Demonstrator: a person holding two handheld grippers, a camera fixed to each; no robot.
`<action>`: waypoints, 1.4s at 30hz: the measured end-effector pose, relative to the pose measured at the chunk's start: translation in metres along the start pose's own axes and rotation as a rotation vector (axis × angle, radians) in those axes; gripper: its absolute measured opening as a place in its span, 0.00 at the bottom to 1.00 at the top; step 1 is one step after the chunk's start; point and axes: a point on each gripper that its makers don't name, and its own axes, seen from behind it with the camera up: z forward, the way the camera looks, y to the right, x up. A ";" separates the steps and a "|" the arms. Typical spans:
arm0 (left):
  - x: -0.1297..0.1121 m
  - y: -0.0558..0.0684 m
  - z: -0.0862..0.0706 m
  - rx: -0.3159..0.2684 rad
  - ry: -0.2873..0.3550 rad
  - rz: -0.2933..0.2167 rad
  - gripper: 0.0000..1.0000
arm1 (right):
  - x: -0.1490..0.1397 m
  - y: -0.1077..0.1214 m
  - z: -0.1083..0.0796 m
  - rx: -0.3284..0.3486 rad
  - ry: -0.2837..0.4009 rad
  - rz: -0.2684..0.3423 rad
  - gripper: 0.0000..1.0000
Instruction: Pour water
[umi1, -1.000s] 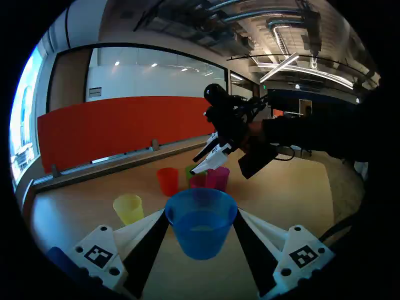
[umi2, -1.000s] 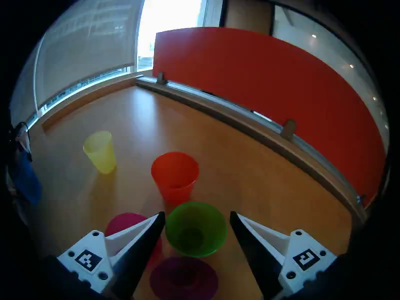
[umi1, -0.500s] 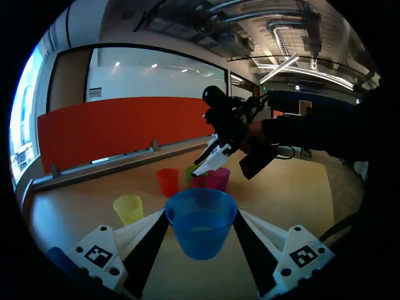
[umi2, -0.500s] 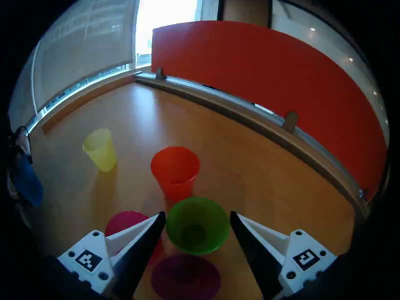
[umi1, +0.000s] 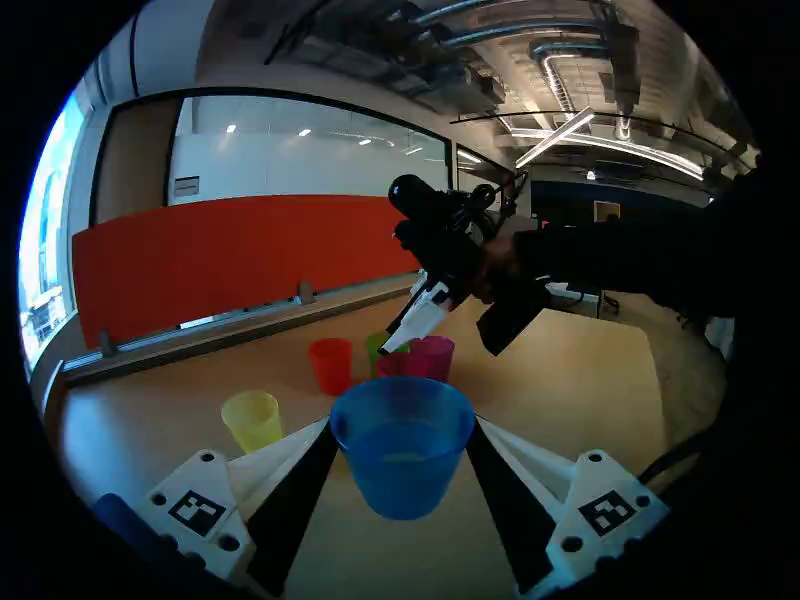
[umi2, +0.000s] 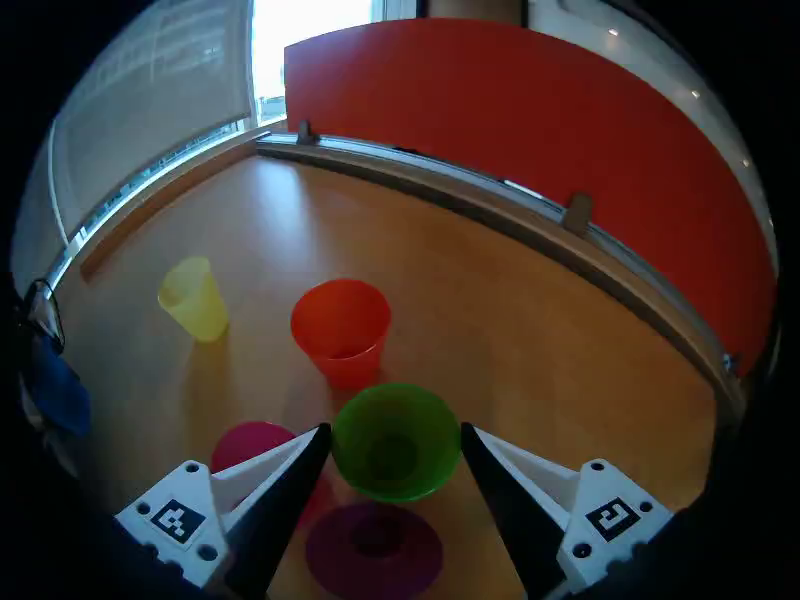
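Observation:
My left gripper (umi1: 400, 440) is shut on a blue cup (umi1: 402, 470) with water in it, held upright over the wooden table (umi1: 580, 390). Farther off, a sleeved hand holds my right gripper (umi1: 418, 318) above the other cups. In the right gripper view, my right gripper (umi2: 392, 435) is shut on an empty green cup (umi2: 395, 455), lifted off the table (umi2: 530, 320). Beyond it stands an orange cup (umi2: 340, 328). The blue cup (umi2: 60, 395) shows at the far left edge.
A yellow cup (umi2: 193, 298) stands apart to the left; a pink cup (umi2: 255, 445) and a purple cup (umi2: 373, 548) sit under the green one. A raised rail (umi2: 470, 195) and a red partition (umi2: 550, 110) close off the table's far edge.
My right gripper has risen a little with the green cup, so the cups on the table look lower and farther. The left gripper and its blue cup have barely moved.

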 end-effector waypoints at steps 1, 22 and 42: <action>0.000 0.000 0.000 0.000 0.001 0.000 0.87 | 0.000 0.000 0.000 -0.001 -0.007 0.003 1.00; -0.001 0.000 0.001 0.000 0.004 -0.003 0.87 | -0.015 0.007 0.002 -0.029 -0.103 0.008 0.95; 0.002 -0.002 0.002 0.005 0.011 -0.002 0.87 | 0.007 0.001 -0.004 -0.002 0.100 0.015 0.91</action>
